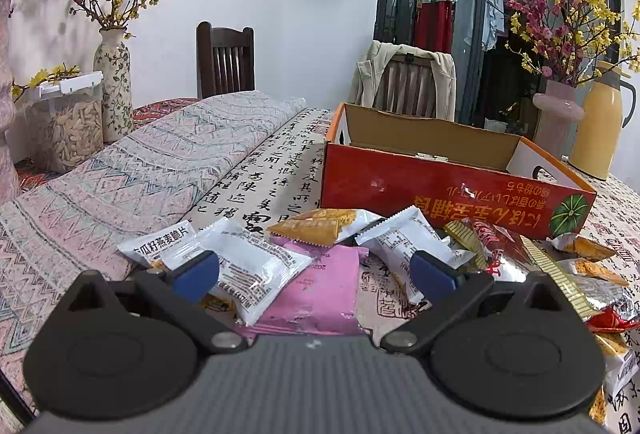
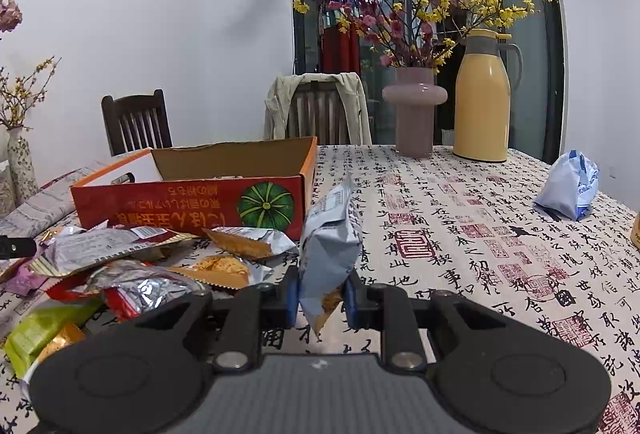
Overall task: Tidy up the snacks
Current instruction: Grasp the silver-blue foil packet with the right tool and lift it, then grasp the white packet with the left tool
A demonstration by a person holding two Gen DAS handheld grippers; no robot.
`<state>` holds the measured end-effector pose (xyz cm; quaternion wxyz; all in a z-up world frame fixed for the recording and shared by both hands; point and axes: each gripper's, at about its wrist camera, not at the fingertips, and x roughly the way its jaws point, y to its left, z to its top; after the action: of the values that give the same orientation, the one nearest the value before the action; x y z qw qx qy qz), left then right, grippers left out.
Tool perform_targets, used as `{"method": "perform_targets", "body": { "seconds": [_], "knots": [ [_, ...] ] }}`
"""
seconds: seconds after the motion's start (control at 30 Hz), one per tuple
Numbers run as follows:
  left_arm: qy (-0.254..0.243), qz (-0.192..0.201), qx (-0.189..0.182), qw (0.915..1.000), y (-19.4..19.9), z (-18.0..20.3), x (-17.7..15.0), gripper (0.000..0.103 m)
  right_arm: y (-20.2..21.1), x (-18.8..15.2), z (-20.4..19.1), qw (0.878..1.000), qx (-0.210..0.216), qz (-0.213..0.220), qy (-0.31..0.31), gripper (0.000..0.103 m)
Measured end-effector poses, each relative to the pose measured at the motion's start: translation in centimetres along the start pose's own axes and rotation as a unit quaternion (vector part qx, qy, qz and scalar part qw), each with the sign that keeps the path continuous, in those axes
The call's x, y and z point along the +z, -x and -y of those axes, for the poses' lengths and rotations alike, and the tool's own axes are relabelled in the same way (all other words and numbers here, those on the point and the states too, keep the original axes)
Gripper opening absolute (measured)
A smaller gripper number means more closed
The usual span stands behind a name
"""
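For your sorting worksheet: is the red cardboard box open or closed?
Open: the red box has no lid on top, and its brown inner walls show.

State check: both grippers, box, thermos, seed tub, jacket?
Left gripper: open, above white and pink packets.
Right gripper: shut on silver-and-orange snack packet, lifted.
Red-orange cardboard box: open-topped, upright.
Yellow thermos jug: lid on, upright.
Clear seed tub: lid on.
Beige jacket: draped over chair.
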<state>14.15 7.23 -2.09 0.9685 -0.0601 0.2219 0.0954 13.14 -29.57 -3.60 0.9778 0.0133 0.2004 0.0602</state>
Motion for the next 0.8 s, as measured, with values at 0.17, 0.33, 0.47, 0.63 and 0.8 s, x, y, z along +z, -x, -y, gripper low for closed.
{"method": "perform_targets", "body": {
  "seconds": [0.17,0.33,0.47,0.63,0.8],
  "knots": [
    [-0.003,-0.019,0.005,0.9998,0.0,-0.2,0.4,0.103,0.3,0.4,-0.1,1.000,-0.001,0.009,-0.001,0.021],
    [-0.012,-0.015,0.017,0.9997,0.8,-1.4,2.2,0.103,0.0,0.7,-0.1,1.000,0.002,0.013,-0.004,0.021],
    [-0.021,-0.036,0.046,0.9981,-0.4,-3.0,4.0,0.103,-1.0,0.4,0.0,1.000,0.002,0.007,-0.015,0.021],
    [-0.010,-0.074,0.067,0.9950,-2.3,-5.5,4.7,0.103,-2.0,-0.2,0.5,1.000,0.003,-0.009,-0.029,0.021],
    [-0.024,-0.086,0.037,0.9953,-2.6,-5.4,4.0,0.103,-2.2,-0.3,0.6,0.999,0.008,-0.010,-0.033,0.021]
  ]
}}
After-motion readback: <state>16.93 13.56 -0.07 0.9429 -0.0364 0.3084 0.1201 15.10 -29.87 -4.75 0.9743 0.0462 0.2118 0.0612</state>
